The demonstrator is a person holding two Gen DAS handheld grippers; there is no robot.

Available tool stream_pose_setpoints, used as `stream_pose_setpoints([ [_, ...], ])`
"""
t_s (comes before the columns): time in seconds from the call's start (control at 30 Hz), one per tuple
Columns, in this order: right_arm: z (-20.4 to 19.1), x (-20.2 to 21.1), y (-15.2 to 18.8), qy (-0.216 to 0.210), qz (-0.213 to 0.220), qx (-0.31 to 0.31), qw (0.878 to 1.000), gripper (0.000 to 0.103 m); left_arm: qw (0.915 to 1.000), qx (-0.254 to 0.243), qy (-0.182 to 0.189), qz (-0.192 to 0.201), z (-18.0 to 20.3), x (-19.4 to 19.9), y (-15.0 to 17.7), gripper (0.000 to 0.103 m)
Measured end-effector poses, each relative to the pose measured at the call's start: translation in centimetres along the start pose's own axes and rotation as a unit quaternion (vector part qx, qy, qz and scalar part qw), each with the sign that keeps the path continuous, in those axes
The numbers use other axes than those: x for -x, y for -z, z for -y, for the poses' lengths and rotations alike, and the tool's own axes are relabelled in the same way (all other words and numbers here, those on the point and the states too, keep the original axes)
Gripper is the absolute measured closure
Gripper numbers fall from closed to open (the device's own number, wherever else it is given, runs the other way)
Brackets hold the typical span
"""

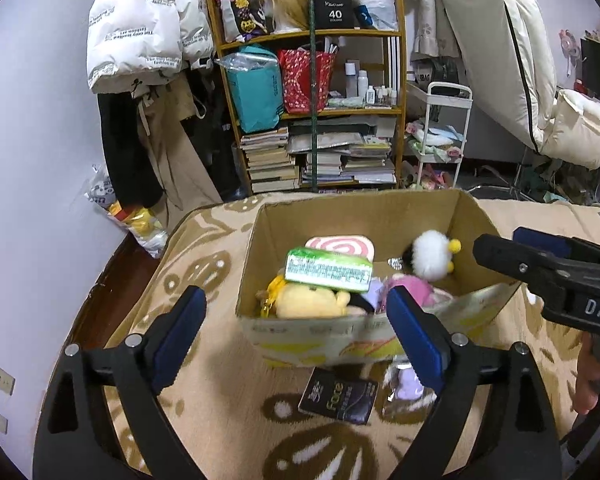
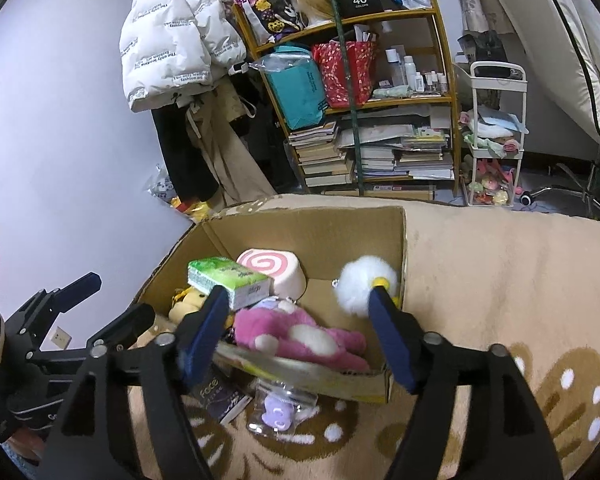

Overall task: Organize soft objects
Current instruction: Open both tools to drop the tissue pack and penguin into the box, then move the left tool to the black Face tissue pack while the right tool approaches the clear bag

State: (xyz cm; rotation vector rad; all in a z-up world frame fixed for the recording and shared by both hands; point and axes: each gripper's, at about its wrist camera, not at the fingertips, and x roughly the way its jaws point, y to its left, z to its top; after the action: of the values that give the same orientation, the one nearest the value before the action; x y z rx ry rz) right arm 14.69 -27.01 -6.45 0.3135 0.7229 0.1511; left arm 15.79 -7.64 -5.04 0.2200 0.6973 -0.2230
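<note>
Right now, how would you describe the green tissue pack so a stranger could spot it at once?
Find the open cardboard box on the beige patterned rug. Inside, at its left side, the green tissue pack lies on top of a yellow plush, in front of a pink swirl cushion. It is the only flat-sided, printed rectangular packet among rounded, fuzzy toys.

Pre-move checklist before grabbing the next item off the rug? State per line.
1. Left gripper open and empty: ok.
2. Right gripper open and empty: ok.
3. Items left outside the cardboard box: not ok; black packet and bagged purple toy lie on the rug by its near wall.
4. Room in the box: ok; bare floor shows between the pink plush and the white fluffy toy.
5. Tissue pack stable: cannot tell; it rests tilted on the yellow plush.
6. Grippers apart from each other: ok.
</note>
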Motion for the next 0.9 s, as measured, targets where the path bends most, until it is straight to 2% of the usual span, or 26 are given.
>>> stream_pose_setpoints([
  [0.07,-0.3,0.4,0.4,0.006,0.000,0.004,1.000,0.014,1.0000,0.000,0.000,-0.008,-0.2,0.3,0.3,0.013],
  [0.4,-1.0,1.2,2.3,0.017,-0.030,0.002,0.999,0.004,0.9982,0.033,0.021,-0.045,-1.8,1.0,0.7,0.013],
  [0.6,-1.5,0.9,3.8,0.036,-0.048,0.015,0.998,0.003,0.9970,0.027,0.015,-0.071,-2.0,0.5,1.1,0.013],
  [0.9,-1.6,-1.1,5.1,0.050,-0.083,0.028,0.995,0.003,0.9928,0.023,0.016,-0.116,-2.1,-2.8,2.5,0.013],
])
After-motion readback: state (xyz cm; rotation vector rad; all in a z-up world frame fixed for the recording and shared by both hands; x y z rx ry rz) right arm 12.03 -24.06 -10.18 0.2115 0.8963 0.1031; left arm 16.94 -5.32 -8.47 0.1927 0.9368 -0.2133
